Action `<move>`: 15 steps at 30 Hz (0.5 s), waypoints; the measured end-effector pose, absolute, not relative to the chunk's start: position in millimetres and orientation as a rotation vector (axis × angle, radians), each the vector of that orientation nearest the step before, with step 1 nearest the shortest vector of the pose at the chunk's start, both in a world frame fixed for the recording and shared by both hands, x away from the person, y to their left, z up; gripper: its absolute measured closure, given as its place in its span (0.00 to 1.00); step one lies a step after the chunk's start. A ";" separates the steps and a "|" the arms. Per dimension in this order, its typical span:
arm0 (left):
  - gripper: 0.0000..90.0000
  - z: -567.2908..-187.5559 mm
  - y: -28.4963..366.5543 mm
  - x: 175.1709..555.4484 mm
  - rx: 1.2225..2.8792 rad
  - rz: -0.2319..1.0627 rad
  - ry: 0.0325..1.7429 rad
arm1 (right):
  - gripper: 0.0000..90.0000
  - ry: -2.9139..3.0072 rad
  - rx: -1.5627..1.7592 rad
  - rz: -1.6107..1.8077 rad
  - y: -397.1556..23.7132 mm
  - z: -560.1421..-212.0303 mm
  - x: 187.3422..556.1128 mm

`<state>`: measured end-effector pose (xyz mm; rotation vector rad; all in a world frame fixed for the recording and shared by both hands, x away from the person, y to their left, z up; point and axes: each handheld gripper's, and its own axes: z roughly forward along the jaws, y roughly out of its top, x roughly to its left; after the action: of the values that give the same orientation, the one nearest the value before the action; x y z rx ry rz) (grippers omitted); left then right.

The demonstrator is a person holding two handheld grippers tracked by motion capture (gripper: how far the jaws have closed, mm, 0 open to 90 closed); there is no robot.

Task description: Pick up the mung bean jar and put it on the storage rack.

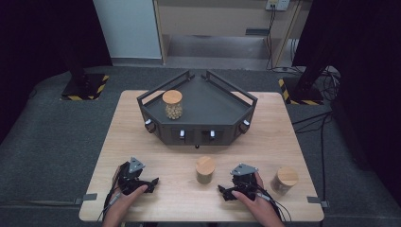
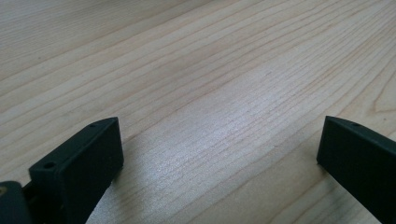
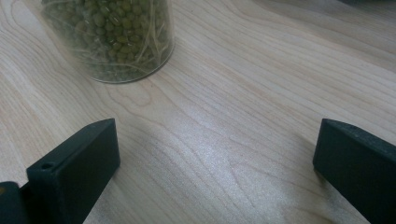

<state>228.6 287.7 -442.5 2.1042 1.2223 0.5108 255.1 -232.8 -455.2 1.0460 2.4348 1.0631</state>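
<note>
One wooden-lidded glass jar (image 1: 172,104) stands in the dark grey corner tray (image 1: 208,101); two jars (image 1: 204,170) (image 1: 284,180) wait, probably unmoved, near the tabletop's front edge. Left gripper (image 1: 150,183) and right gripper (image 1: 224,192): jaws apart, empty.

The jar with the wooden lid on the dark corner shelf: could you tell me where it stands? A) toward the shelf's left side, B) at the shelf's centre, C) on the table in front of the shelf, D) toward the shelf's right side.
A: in the high view, the jar stands on the shelf near its left rail, while the other two jars stand on the table.
</note>
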 end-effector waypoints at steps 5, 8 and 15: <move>0.00 -442.5 288.1 229.0 2.107 0.509 1.218 | 0.01 2.437 1.048 1.064 -232.9 -454.9 255.7; 0.00 -442.5 288.2 229.1 2.107 0.509 1.218 | 0.03 2.461 1.019 1.068 -237.3 -453.6 259.4; 0.00 -442.6 289.0 230.1 2.109 0.507 1.212 | 0.03 2.472 0.985 1.134 -246.3 -448.6 258.6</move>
<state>230.1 289.0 -442.6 2.1092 1.2117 0.5072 258.6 -246.3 -448.6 0.9852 2.4718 1.1337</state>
